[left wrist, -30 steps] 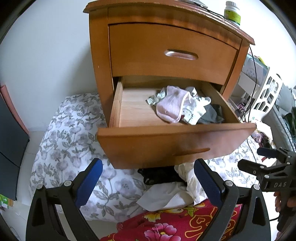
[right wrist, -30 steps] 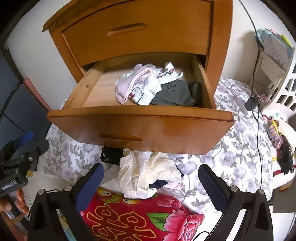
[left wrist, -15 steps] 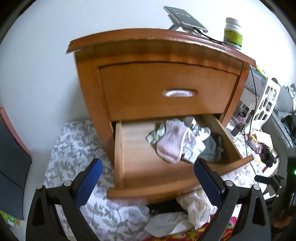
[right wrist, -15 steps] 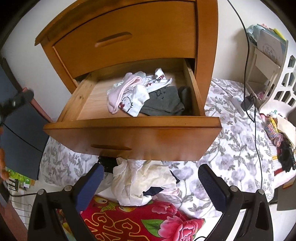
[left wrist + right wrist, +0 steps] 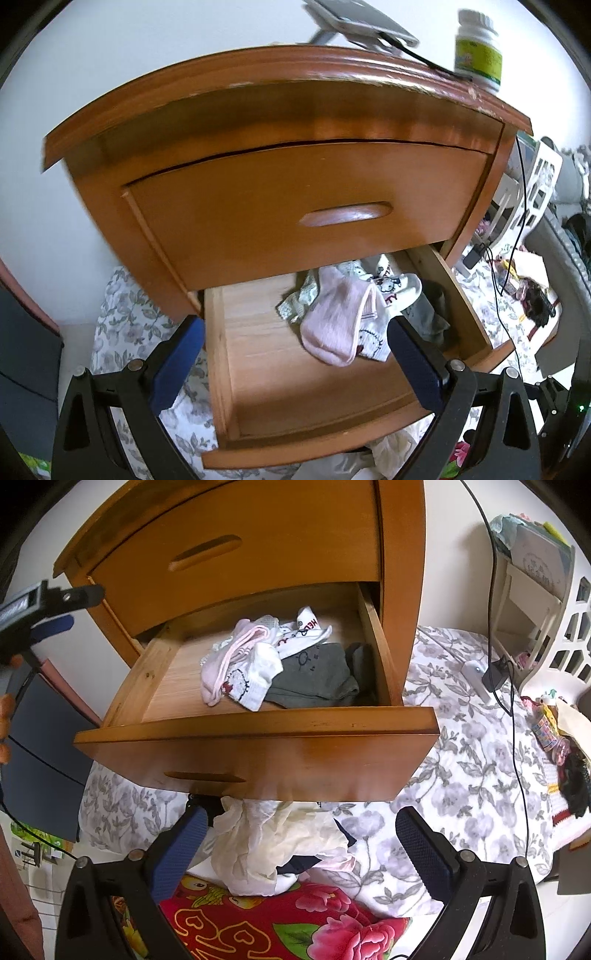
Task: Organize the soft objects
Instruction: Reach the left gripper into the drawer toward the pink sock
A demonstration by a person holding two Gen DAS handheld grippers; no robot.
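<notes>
Left gripper point(image 5: 295, 363) spread wide and empty over the open lower drawer point(image 5: 314, 424), right gripper point(image 5: 297, 853) likewise agape above crumpled white cloth point(image 5: 273, 849), pink sock point(image 5: 336, 325) and Hello Kitty socks point(image 5: 251, 681) heaped at the drawer's right back corner, green-labelled bottle point(image 5: 478, 48) on the nightstand's top right edge, label unreadable

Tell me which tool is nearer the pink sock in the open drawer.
Left. The left tool hangs over the open drawer, with the pink sock between its fingers' line of sight. The right tool sits lower, over the white cloth pile below the drawer front.
</notes>
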